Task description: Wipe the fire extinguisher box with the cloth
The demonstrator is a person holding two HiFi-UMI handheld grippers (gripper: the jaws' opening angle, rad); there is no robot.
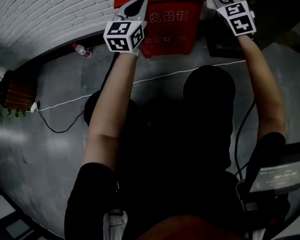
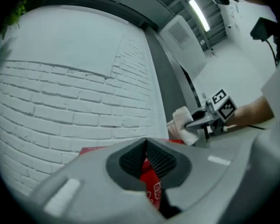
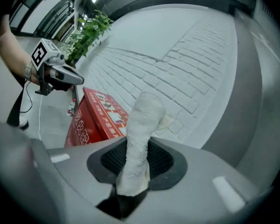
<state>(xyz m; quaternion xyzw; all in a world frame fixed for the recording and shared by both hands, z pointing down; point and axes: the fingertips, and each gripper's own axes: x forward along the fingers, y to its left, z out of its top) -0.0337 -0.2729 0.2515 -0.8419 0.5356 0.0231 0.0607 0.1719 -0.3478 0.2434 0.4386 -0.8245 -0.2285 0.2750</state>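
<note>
I am pinching the cloth (image 3: 141, 125) in my right claw (image 3: 133, 164). The jaws are closing on its lower end while most of it is sticking out loose past the tips. My left claw (image 2: 146, 146) is sitting with its jaws drawn together on nothing, hovering at the top left of the fire extinguisher box (image 1: 167, 21). The box is standing on the floor against the white brick wall (image 1: 50, 14), and the cloth is hanging by its upper right corner; I cannot tell whether it is touching.

The grip is what I am worrying about. With so little cloth between the jaws, dragging it across the lid is likely to pull it free or fold it over. Then the bare jaw tips could be scraping the red paint. Pressing hard could also be shoving the box along the wall, since my left claw is not bracing it. The wall is close too, so a wide sweep could be rubbing brick rather than box.
</note>
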